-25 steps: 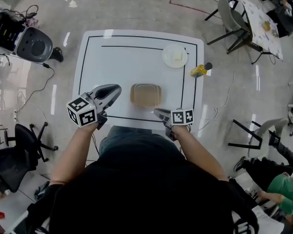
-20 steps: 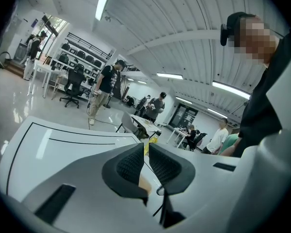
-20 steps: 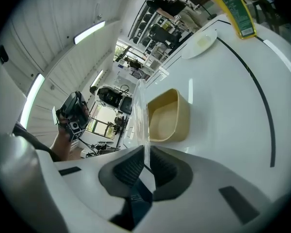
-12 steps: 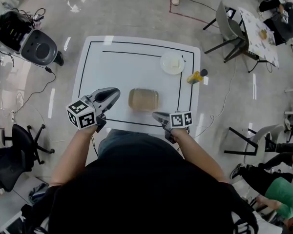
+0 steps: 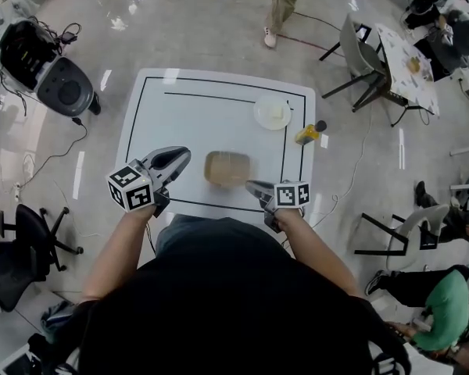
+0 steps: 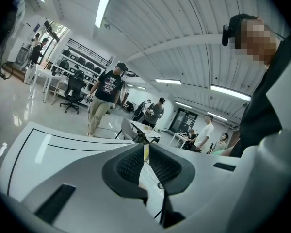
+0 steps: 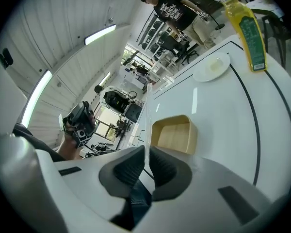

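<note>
Head view: I see tan container (image 5: 227, 168) at table (image 5: 164, 108) front-centre, between both grippers. Left gripper (image 5: 180, 156) near its left side, right gripper (image 5: 254, 187) just beside near-right corner. Both jaw pairs pressed together, nothing pinched. Plate (image 5: 272, 113), yellow bottle (image 5: 305, 135) far right.

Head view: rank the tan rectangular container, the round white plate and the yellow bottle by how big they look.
1. Tan rectangular container.
2. Round white plate, only slightly smaller.
3. Yellow bottle, clearly smallest.
</note>
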Motion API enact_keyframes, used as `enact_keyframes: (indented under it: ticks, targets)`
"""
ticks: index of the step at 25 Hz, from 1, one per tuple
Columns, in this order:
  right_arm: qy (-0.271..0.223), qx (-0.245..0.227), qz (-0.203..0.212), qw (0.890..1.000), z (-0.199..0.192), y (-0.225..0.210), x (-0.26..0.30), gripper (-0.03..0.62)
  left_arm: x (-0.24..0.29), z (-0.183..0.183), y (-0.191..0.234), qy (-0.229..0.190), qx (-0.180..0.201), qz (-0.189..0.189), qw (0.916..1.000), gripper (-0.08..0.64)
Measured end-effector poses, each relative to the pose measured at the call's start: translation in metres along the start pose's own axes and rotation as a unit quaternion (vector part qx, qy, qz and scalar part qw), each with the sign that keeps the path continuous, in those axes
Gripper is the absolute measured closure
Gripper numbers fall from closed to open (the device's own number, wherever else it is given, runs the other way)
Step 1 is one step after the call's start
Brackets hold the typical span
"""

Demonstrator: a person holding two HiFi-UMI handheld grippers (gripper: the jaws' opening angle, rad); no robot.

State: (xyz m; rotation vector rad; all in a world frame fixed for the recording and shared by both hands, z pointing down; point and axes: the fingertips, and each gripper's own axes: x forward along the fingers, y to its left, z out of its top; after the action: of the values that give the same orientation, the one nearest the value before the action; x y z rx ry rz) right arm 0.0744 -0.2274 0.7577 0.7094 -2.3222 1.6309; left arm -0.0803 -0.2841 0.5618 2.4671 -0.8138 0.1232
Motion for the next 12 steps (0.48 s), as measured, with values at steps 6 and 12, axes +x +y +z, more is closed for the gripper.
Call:
enact_keyframes:
  ticks: [6,12]
  targets:
    - [-0.028,-0.018,-0.001,0.999,0.027,0.013,-0.011,0.548,-0.009,0.007,0.002,-0.011,0.001,0.003,0.9999,0.511]
    - [-0.054,-0.044,-0.009,0.998,0.063,0.026,-0.031,0.548,-0.013,0.015,0.003,-0.018,0.000,0.004,0.9998,0.511]
